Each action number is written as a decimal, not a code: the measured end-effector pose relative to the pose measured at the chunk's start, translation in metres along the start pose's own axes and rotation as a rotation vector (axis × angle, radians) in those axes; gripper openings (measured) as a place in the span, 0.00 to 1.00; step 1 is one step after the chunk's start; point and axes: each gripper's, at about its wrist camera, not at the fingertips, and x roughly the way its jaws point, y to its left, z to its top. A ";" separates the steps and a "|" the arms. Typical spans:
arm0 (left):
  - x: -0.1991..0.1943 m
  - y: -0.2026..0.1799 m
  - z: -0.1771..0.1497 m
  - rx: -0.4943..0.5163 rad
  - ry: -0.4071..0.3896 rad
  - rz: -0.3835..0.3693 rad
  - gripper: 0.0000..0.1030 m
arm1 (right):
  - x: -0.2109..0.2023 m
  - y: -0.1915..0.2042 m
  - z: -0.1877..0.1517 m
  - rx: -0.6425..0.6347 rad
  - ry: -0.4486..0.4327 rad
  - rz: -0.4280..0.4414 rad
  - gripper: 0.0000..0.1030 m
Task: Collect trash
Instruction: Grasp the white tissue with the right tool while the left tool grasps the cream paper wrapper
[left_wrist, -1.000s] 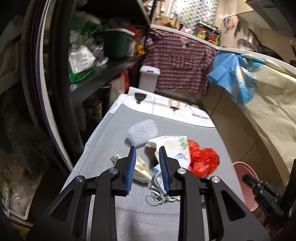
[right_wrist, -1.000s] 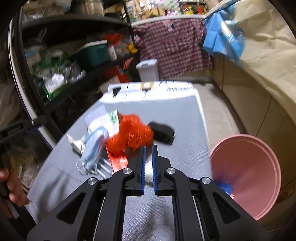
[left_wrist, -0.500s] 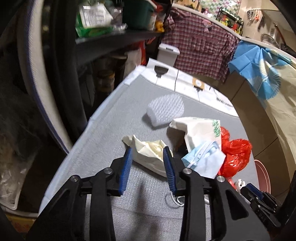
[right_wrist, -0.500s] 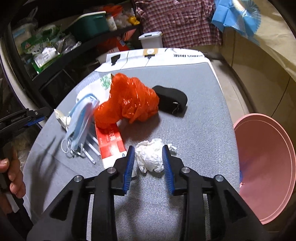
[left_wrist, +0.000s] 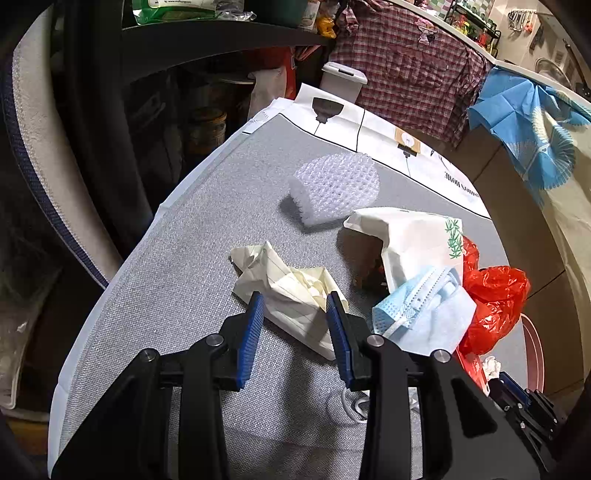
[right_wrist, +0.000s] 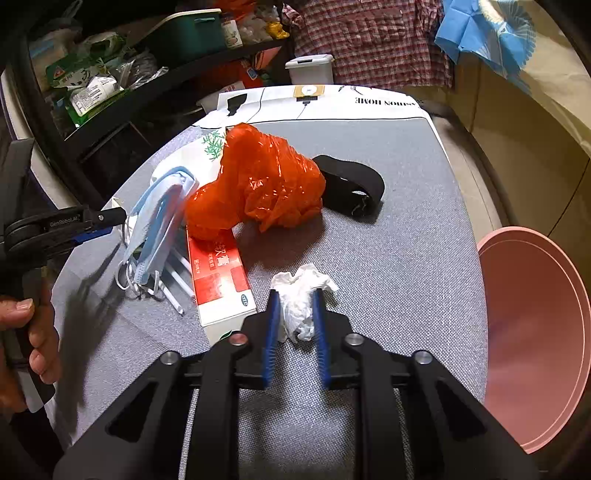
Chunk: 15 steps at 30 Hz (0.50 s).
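Trash lies on a grey table (left_wrist: 192, 251). My left gripper (left_wrist: 294, 301) is open, its jaws on either side of a crumpled cream lined paper (left_wrist: 291, 291). My right gripper (right_wrist: 294, 295) is open around a crumpled white tissue (right_wrist: 301, 295); the pads look close to it but not pressed in. Other trash: a blue face mask (left_wrist: 424, 314) (right_wrist: 159, 229), an orange plastic bag (right_wrist: 258, 184) (left_wrist: 491, 306), a white paper bag (left_wrist: 410, 240), white foam netting (left_wrist: 336, 188), a red and white box (right_wrist: 218, 273), a black band (right_wrist: 351, 184).
A pink bin (right_wrist: 535, 332) stands on the floor right of the table. Dark shelves (right_wrist: 110, 85) with clutter stand at the left. A plaid shirt (left_wrist: 402, 70) and a blue cloth (left_wrist: 524, 129) hang at the back. A white lidded bin (right_wrist: 310, 68) stands behind the table.
Both grippers have opened and come down. The left now straddles the cream paper; the right now straddles the white tissue and has narrowed a little around it.
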 end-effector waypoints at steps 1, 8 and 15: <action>0.000 -0.001 -0.001 0.004 0.004 -0.003 0.34 | -0.001 0.001 0.000 -0.004 -0.002 -0.001 0.12; -0.003 -0.001 -0.002 0.018 0.014 0.013 0.18 | -0.011 0.002 0.001 -0.002 -0.027 -0.017 0.09; -0.009 0.003 -0.003 0.026 0.014 0.034 0.03 | -0.021 0.001 0.004 0.003 -0.057 -0.030 0.09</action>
